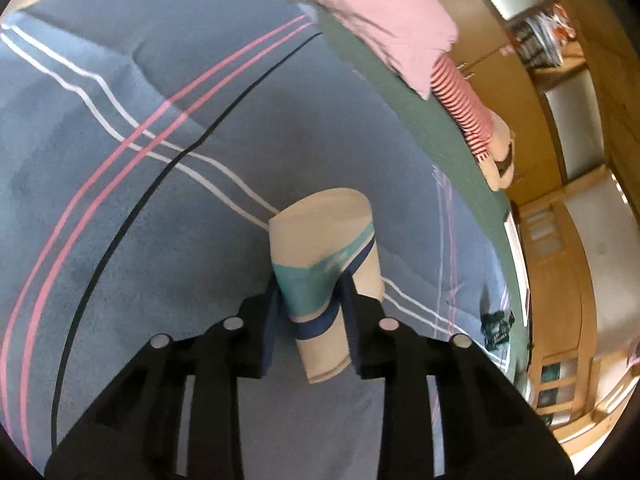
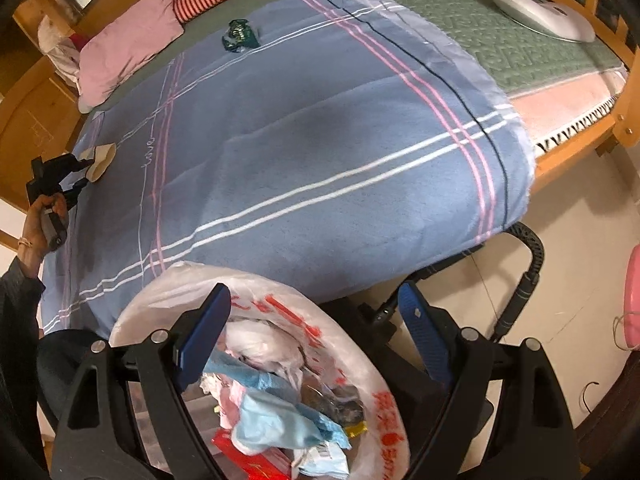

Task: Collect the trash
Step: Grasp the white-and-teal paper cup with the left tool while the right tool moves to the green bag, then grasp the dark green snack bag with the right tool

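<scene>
Paper cup lies squeezed between the left tongs; lift gently toward the bag at six o'clock, under the wide-open, empty right tongs

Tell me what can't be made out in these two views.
- Paper cup: its lower side, hidden by the left hand-held gripper in the left wrist view.
- Green wrapper: print too small in either view.
- Trash bag: bottom cut off by the right wrist view's lower edge.
</scene>
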`<state>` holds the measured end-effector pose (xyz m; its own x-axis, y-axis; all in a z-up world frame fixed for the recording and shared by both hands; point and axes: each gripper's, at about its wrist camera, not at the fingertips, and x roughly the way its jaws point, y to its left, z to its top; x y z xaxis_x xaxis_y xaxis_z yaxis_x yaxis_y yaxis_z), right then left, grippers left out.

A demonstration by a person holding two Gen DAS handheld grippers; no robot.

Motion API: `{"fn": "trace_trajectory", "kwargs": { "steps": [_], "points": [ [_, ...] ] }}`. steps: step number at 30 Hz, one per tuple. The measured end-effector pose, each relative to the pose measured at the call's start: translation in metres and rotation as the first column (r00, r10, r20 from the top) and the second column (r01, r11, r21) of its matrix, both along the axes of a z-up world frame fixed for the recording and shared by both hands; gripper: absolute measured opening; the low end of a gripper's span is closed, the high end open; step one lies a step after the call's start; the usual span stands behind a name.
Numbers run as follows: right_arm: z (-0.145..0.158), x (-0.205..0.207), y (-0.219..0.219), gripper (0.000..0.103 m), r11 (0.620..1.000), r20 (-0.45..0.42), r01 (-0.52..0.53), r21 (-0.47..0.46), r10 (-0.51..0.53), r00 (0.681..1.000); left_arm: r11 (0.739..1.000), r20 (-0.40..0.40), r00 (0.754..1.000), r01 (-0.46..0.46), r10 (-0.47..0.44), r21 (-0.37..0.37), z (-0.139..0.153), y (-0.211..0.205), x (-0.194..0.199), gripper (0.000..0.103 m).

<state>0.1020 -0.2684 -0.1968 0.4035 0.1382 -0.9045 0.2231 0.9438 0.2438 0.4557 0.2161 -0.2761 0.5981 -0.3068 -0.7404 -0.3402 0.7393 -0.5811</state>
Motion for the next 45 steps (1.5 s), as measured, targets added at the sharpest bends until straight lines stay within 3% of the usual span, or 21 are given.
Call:
{"fn": "trace_trajectory", "kwargs": {
  "steps": [2, 7, 9, 11, 13, 16, 19, 22, 24, 27, 28, 29, 30, 32, 33, 39, 42, 45],
  "points": [
    [0.003, 0.01, 0.007, 0.084, 1.0, 0.015, -0.021, -0.006, 0.021, 1.0, 1.0, 0.016, 1.0, 0.008, -0.008, -0.003, 0.015, -0.01, -0.016, 0.022],
    [0.025, 0.063, 0.027, 0.084, 0.995, 0.142, -0.077, -0.061, 0.084, 0.986, 0.976, 0.052, 0.99, 0.12, -0.132, 0.18, 0.071, -0.071, -0.085, 0.021],
    [0.034, 0.096, 0.037, 0.084, 0.991, 0.211, -0.074, -0.114, 0.097, 0.973, 0.95, 0.112, 0.976, 0.153, -0.189, 0.271, 0.086, -0.104, -0.123, 0.021],
    [0.04, 0.134, 0.045, 0.084, 0.99, 0.269, -0.067, -0.124, 0.099, 0.958, 0.921, 0.165, 0.962, 0.148, -0.22, 0.361, 0.088, -0.132, -0.161, 0.021],
    [0.042, 0.172, 0.053, 0.084, 0.988, 0.301, -0.084, -0.128, 0.12, 0.946, 0.906, 0.17, 0.958, 0.147, -0.229, 0.396, 0.081, -0.147, -0.178, 0.021],
    [0.038, 0.24, 0.072, 0.084, 0.949, 0.319, -0.047, -0.31, 0.151, 0.936, 0.892, 0.089, 0.959, 0.214, -0.269, 0.399, 0.056, -0.157, -0.2, 0.021],
    [0.025, 0.298, 0.081, 0.084, 0.913, 0.302, -0.054, -0.404, 0.189, 0.934, 0.879, 0.044, 0.96, 0.233, -0.276, 0.415, 0.046, -0.153, -0.212, 0.021],
    [0.002, 0.359, 0.071, 0.084, 0.924, 0.231, 0.0, -0.383, 0.096, 0.968, 0.882, 0.057, 0.967, 0.2, -0.247, 0.427, 0.047, -0.15, -0.211, 0.021],
    [-0.007, 0.378, 0.07, 0.084, 0.927, 0.204, 0.017, -0.375, 0.064, 0.977, 0.886, 0.05, 0.969, 0.198, -0.241, 0.419, 0.043, -0.147, -0.211, 0.021],
    [-0.021, 0.4, 0.075, 0.084, 0.899, 0.151, 0.024, -0.437, 0.047, 0.987, 0.884, 0.057, 0.971, 0.184, -0.23, 0.43, 0.046, -0.147, -0.208, 0.021],
    [-0.027, 0.402, 0.077, 0.077, 0.9, 0.129, 0.004, -0.437, 0.058, 0.99, 0.88, 0.056, 0.972, 0.181, -0.228, 0.439, 0.047, -0.15, -0.205, 0.021],
    [-0.031, 0.403, 0.078, 0.052, 0.905, 0.115, -0.016, -0.425, 0.071, 0.991, 0.876, 0.055, 0.972, 0.181, -0.229, 0.447, 0.047, -0.151, -0.205, 0.021],
    [-0.037, 0.402, 0.078, 0.036, 0.913, 0.09, -0.035, -0.406, 0.078, 0.993, 0.874, 0.055, 0.971, 0.182, -0.231, 0.451, 0.048, -0.153, -0.21, 0.021],
    [-0.04, 0.391, 0.077, 0.015, 0.933, 0.093, -0.033, -0.358, 0.071, 0.993, 0.869, 0.055, 0.971, 0.182, -0.233, 0.46, 0.048, -0.154, -0.207, 0.021],
    [-0.037, 0.383, 0.077, 0.011, 0.942, 0.105, -0.036, -0.333, 0.075, 0.992, 0.867, 0.056, 0.97, 0.184, -0.236, 0.464, 0.049, -0.155, -0.208, 0.021],
    [-0.002, 0.308, 0.08, 0.011, 0.98, 0.18, -0.145, -0.138, 0.169, 0.969, 0.862, 0.06, 0.971, 0.175, -0.23, 0.476, 0.051, -0.157, -0.212, 0.021],
    [0.011, 0.251, 0.085, 0.011, 0.967, 0.178, -0.247, -0.06, 0.254, 0.951, 0.86, 0.061, 0.972, 0.172, -0.228, 0.48, 0.052, -0.157, -0.214, 0.021],
    [0.004, 0.194, 0.094, 0.011, 0.943, 0.118, -0.332, 0.007, 0.329, 0.937, 0.866, 0.062, 0.974, 0.165, -0.219, 0.472, 0.053, -0.155, -0.216, 0.021]
  ]
}}
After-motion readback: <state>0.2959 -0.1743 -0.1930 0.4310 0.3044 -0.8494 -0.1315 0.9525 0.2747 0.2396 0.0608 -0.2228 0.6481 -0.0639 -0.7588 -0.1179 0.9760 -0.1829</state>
